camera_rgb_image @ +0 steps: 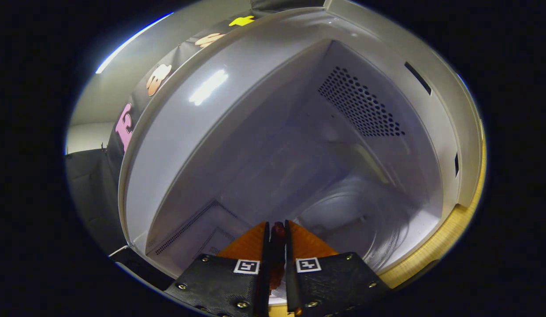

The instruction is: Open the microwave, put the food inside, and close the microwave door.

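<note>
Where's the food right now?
In the gripper view the dark reddish food is pinched between the gripper's nearly closed jaws, held inside the open microwave, with the glass turntable ahead to the right.

Surface [453,233]: pale wood, grain showing, appearing as a curved strip along the microwave's open front and lower right corner. It is carrying the microwave [176,145], which is sitting directly on it with its door open and its pale cavity facing the camera. Inside, a clear glass turntable [365,220] is lying on the cavity floor. The rest of the surface is lying hidden behind the oven.
</note>
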A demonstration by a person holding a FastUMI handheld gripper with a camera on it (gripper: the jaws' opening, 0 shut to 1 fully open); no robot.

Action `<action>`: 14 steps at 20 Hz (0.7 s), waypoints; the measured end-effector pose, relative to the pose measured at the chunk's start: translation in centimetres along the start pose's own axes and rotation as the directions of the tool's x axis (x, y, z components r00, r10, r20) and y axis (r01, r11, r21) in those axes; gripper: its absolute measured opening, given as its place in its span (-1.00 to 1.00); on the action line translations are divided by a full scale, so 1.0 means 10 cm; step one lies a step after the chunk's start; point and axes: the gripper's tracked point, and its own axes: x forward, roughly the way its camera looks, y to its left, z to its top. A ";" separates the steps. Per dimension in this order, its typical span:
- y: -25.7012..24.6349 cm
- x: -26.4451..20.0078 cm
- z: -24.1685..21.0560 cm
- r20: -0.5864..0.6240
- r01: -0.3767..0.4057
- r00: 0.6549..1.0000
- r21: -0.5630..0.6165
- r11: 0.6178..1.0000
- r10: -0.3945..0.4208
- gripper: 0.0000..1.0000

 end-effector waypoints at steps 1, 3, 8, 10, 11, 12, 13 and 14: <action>-0.07 -0.01 0.03 0.002 0.035 0.999 -0.029 0.999 -0.035 -0.61; -0.09 -0.05 0.07 0.011 0.039 0.999 -0.071 0.997 -0.038 -0.46; -0.07 -0.17 0.24 0.063 0.073 0.996 -0.195 0.978 -0.062 0.88; 0.05 -0.33 0.25 0.049 0.044 0.998 -0.231 0.972 -0.034 0.95; 0.12 -0.43 0.25 0.030 0.016 1.000 -0.249 0.968 -0.009 0.95; 0.18 -0.55 0.23 0.001 -0.012 1.000 -0.266 0.964 0.013 0.95; 0.27 -0.69 0.21 -0.035 -0.054 0.998 -0.285 0.957 0.045 0.95; 0.36 -0.88 0.19 -0.072 -0.101 0.994 -0.294 0.950 0.083 0.95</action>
